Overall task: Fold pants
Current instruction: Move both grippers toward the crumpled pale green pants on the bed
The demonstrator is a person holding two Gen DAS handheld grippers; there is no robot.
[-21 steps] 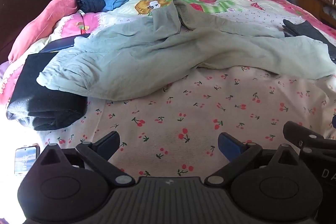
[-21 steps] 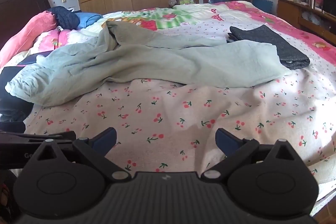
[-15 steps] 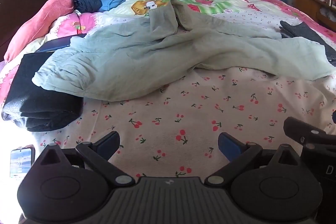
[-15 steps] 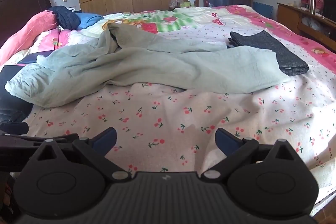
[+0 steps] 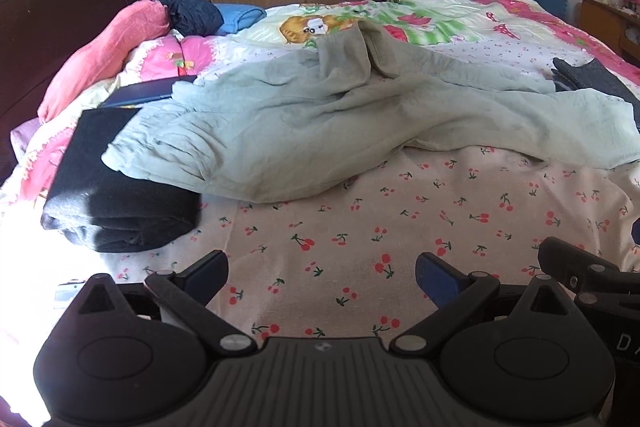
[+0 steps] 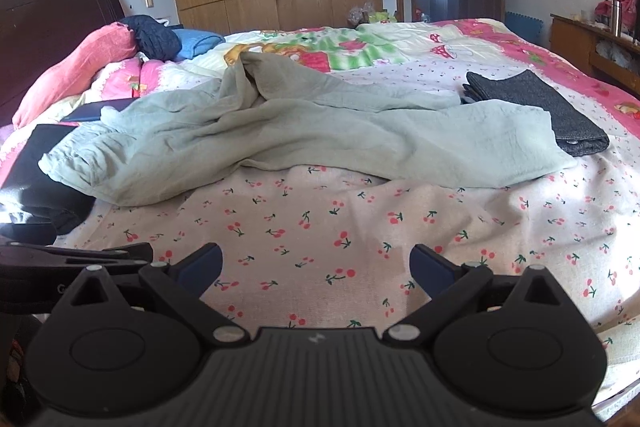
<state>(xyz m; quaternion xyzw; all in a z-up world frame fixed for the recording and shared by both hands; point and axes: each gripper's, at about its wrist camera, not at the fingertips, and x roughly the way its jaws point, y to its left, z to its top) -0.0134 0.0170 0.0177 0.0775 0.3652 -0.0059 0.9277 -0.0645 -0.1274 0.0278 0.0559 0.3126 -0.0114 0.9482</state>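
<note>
The pale green pants (image 5: 320, 131) are lying crumpled and unfolded across the middle of the bed (image 5: 400, 227), their waistband end resting on a folded black garment (image 5: 116, 203) and one leg reaching toward a folded grey garment (image 6: 552, 107). The left gripper (image 5: 322, 269) and right gripper (image 6: 316, 261) are both hovering over the cherry-print sheet near the bed's edge, fingers spread wide and gripping nothing.

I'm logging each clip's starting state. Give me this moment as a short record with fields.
surface: bed with cherry-print sheet
target: pale green pants, spread out crumpled and unfolded
left claw: open, empty, short of the pants
right claw: open, empty, short of the pants
nearby: folded black garment under the pants' left end; folded dark grey garment at the right
</note>
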